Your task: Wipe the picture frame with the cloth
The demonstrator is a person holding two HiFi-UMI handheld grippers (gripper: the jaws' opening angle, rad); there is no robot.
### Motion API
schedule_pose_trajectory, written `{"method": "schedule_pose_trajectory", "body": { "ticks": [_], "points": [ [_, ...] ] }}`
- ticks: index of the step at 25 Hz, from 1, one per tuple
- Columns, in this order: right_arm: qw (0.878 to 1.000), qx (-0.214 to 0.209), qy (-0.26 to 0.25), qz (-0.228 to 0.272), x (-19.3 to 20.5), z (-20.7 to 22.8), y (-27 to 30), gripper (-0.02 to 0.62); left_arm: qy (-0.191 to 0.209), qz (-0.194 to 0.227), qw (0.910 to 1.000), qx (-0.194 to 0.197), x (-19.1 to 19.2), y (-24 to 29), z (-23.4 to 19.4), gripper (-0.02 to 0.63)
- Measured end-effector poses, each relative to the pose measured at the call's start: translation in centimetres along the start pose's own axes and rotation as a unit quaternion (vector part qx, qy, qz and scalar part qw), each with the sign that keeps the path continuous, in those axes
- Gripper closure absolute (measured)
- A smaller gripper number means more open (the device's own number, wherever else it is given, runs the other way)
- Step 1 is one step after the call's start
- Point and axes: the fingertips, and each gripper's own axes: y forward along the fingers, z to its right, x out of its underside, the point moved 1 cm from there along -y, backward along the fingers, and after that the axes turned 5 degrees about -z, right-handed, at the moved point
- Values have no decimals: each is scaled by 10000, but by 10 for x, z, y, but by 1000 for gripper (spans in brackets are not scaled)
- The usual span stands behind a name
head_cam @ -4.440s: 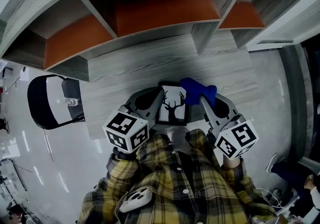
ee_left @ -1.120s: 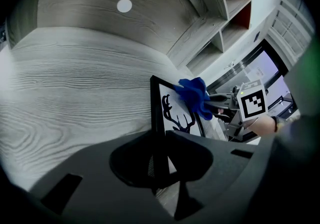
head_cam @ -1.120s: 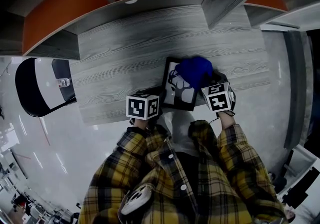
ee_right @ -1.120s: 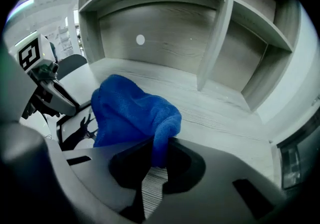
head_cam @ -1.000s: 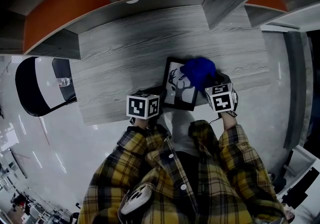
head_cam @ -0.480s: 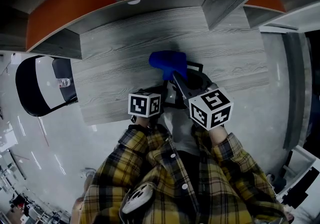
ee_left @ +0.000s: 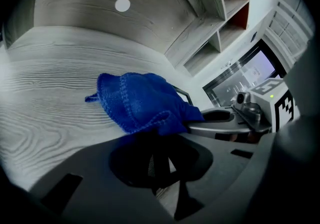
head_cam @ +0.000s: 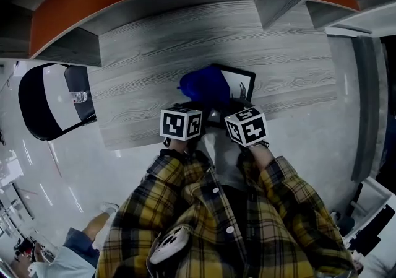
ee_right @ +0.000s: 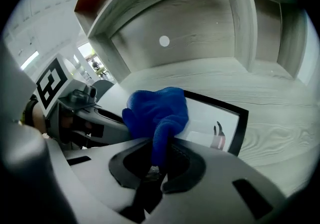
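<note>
- Right gripper view: the right gripper [ee_right: 157, 168] is clamped narrow on a fold of the cloth [ee_right: 157, 111]. The rest of the cloth bunches ahead of the jaws and rests on the frame [ee_right: 212, 118].
- Left gripper view: the left gripper [ee_left: 160, 160] has its jaws fairly wide, with a thin dark edge between them. I read that as the frame's near edge, pinched to steady it.
- Change: a second ago the cloth sat on the frame's right part, with the print showing at the left. Now it covers the left part and a strip of print at the right lies bare. The left gripper is unmoved.
- Meaning: one stroke across the face is judged done. Wiping is under way but not finished, since the frame's far-right corner shows no sign of a pass.
- Frame: it appears to lie flat on the desk [head_cam: 142, 66], just ahead of both grippers.
- Around: the shelves [head_cam: 266, 4] are well behind the frame. A chair [head_cam: 52, 106] is well to its left, off the desk. Another person's leg [head_cam: 93, 230] is on the floor, far off to the near left.
- In the way: no other thing stands on the desk beside the frame. Only the left gripper at the frame's near edge limits the cloth's run.
</note>
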Motion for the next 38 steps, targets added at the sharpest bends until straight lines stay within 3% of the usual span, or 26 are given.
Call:
{"method": "schedule_pose_trajectory", "body": {
  "ticks": [6, 21, 24, 27, 32, 35, 38],
  "points": [
    [9987, 425, -180, -205, 12, 22, -14, 554, -71, -17, 9999, 74, 0, 1, 0, 525],
    [9917, 1150, 400, -416, 61, 86, -68, 554, -98, -4, 9999, 100, -2, -1, -1, 526],
    [9944, 1018, 285, -65, 41, 68, -87, 554, -94, 2, 9999, 94, -1, -1, -1, 526],
    [9960, 766, -143, 432, 2, 31, -110, 554, -106, 9, 9999, 92, 0, 0, -1, 526],
    [9940, -35, -297, 1049, -53, -34, -125, 554, -113, -2, 9999, 76, 0, -1, 0, 526],
    [9947, -418, 18, 940, -54, -48, -101, 554, -123, 26, 9999, 96, -1, -1, 0, 526],
    [9953, -707, 513, 429, -24, -51, -62, 554, -115, 44, 9999, 117, -1, -2, 0, 526]
  ]
}}
